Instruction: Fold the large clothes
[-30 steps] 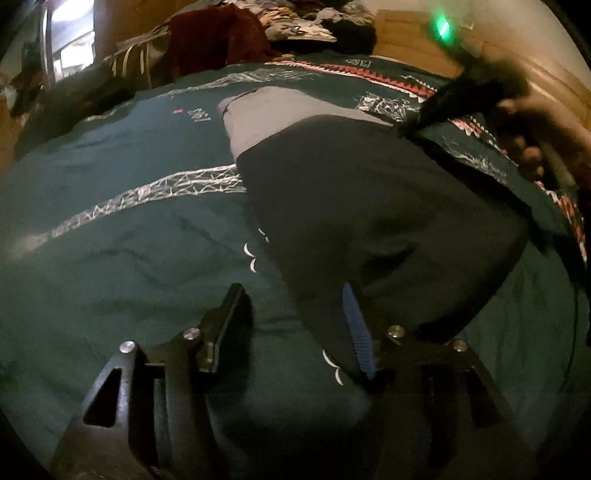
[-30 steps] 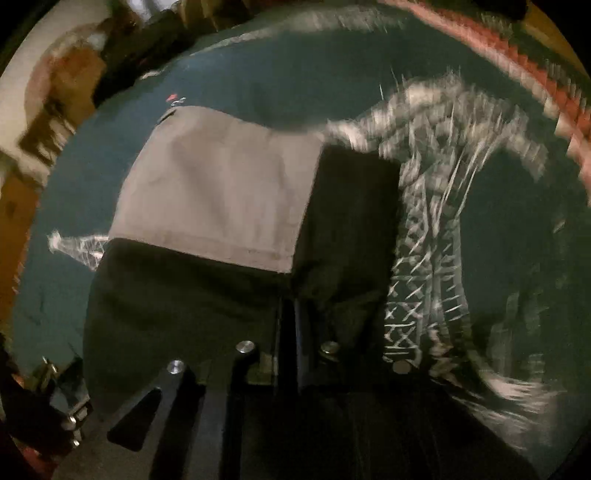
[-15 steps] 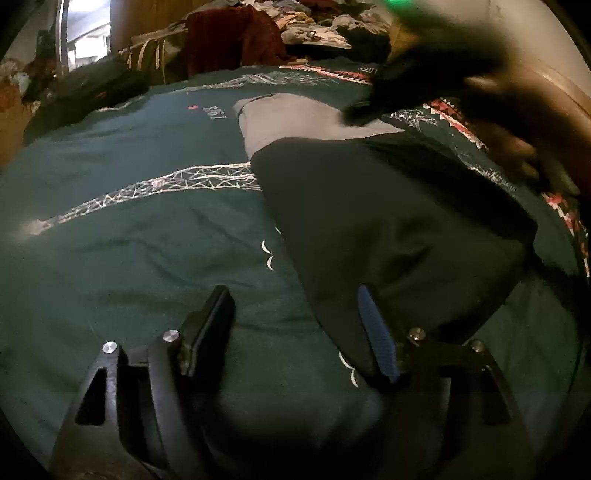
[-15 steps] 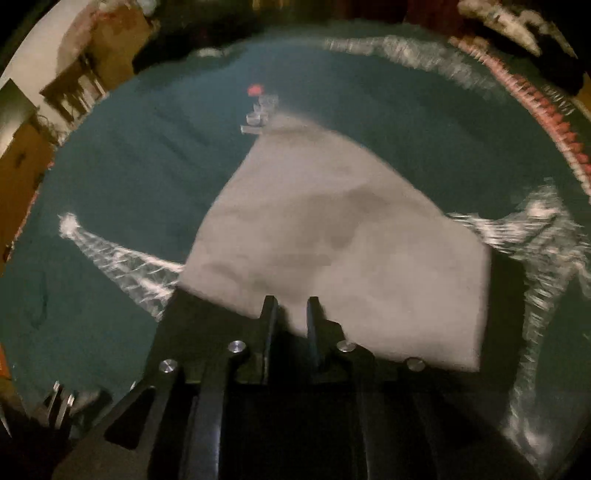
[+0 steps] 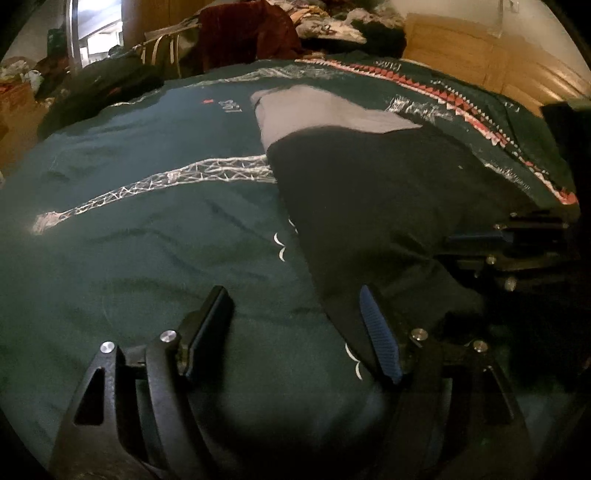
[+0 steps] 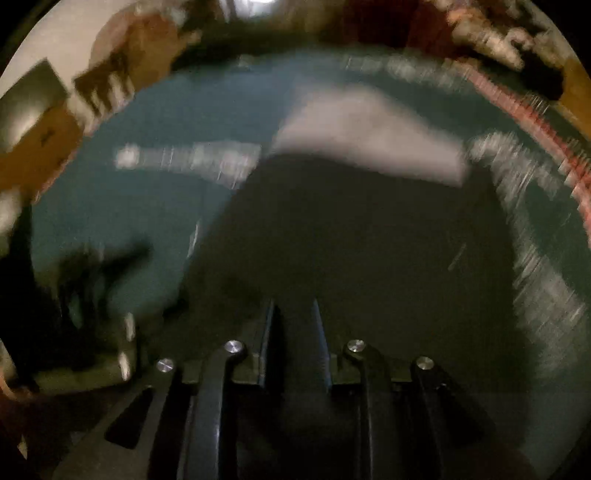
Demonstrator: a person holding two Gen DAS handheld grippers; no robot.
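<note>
A black and grey garment [image 5: 369, 177] lies folded on the dark green bedspread [image 5: 147, 240]; its grey part [image 5: 325, 110] is at the far end. My left gripper [image 5: 295, 317] is open over the garment's near left edge, right fingertip [image 5: 376, 332] on black cloth. My right gripper [image 5: 476, 240] shows at the right edge of the left wrist view, low at the garment's right side. In the blurred right wrist view the right gripper [image 6: 293, 325] has a narrow gap between its fingers, over black cloth [image 6: 351, 240], with nothing seen between them.
A pile of clothes [image 5: 258, 33] lies beyond the far end of the bed. A wooden headboard or wall [image 5: 480, 62] runs along the right. The bedspread has white tower patterns [image 5: 166, 181] and a red border [image 5: 461, 107].
My right gripper has swung back from the far grey end toward me along the garment's right side, and its fingers have parted slightly. The left gripper stays open in place.
</note>
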